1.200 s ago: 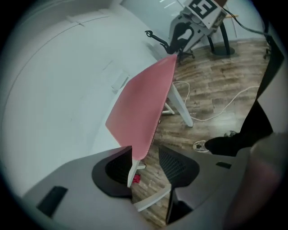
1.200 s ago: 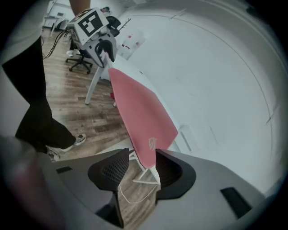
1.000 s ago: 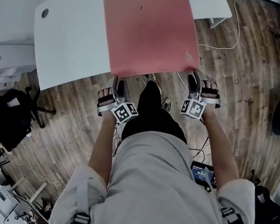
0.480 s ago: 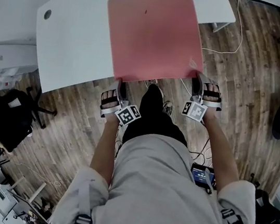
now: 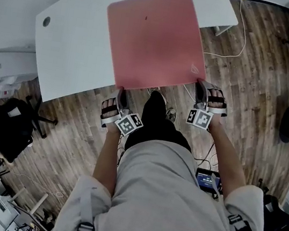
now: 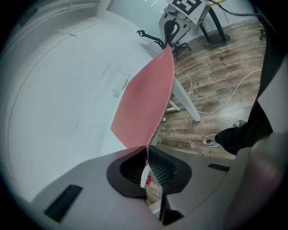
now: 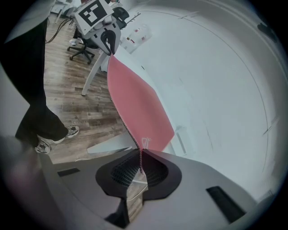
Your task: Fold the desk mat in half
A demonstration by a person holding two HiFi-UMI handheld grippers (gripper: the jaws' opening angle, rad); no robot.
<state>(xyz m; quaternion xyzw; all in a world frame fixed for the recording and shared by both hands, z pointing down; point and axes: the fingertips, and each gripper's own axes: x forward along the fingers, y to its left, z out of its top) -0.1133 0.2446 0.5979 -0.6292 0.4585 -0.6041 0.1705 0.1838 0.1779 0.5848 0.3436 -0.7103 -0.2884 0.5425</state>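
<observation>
Since the frame a second earlier, both pairs of jaws have just been closing, and the mat's near corners, then only approached, are now pinched.

In the left gripper view the ribbed pads (image 6: 158,167) are seen drawn nearly together on the stitched edge of the desk mat (image 6: 145,105), with only the thin sheet between them. The same is shown in the right gripper view, where the pads (image 7: 153,171) are clamped on the hem of the desk mat (image 7: 140,110) just beside its small printed logo.

In the head view the left gripper (image 5: 121,91) is placed at the near-left corner and the right gripper (image 5: 199,85) at the near-right corner of the desk mat (image 5: 154,37). The mat is laid flat on the white desk (image 5: 72,41), and its near edge is carried just past the desk's front rim, above the wooden floor (image 5: 250,64).

The mat is judged to be thin, light and pliable, since its edge fits inside almost shut jaws and runs in a gentle curve from one gripper to the other. A hold at the two near corners is judged well chosen: the edge can be kept taut and level. Some sliding of the far half on the smooth desk may be expected once the near edge is carried over.
</observation>
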